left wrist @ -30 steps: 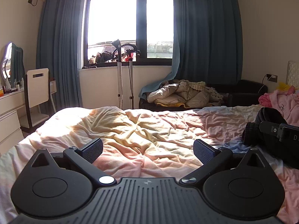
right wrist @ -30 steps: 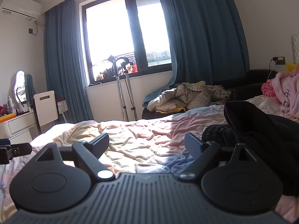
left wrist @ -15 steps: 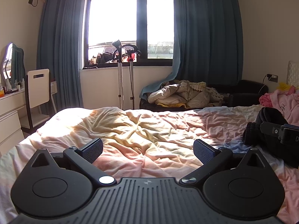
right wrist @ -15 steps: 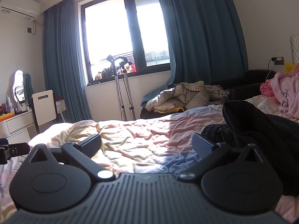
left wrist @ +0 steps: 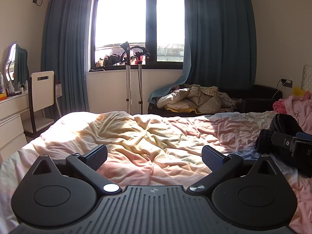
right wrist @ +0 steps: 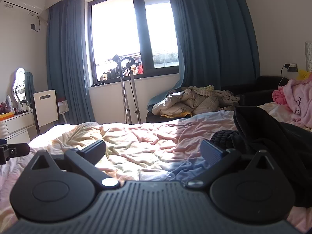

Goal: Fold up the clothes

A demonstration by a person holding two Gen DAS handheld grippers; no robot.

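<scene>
A black garment [right wrist: 273, 142] with a ribbed cuff lies crumpled on the right side of the bed, just right of my right gripper [right wrist: 154, 149]. That gripper stands open over the pastel sheet [right wrist: 136, 142], nothing between its fingers. In the left wrist view the same black garment [left wrist: 282, 124] sits at the far right, partly hidden behind the right gripper's body. My left gripper [left wrist: 155, 155] hovers open above the wrinkled sheet [left wrist: 148, 136], holding nothing. A pink garment [right wrist: 296, 101] is heaped at the head end, far right.
A sofa with a pile of beige bedding [left wrist: 195, 99] stands beyond the bed under the window. A garment steamer stand [left wrist: 129, 74] is by the wall. A white chair [left wrist: 42, 93] and dresser [left wrist: 11, 117] are at the left.
The right gripper's fingers have spread wider apart. The left gripper has stayed as it was, and the black garment has not moved.
</scene>
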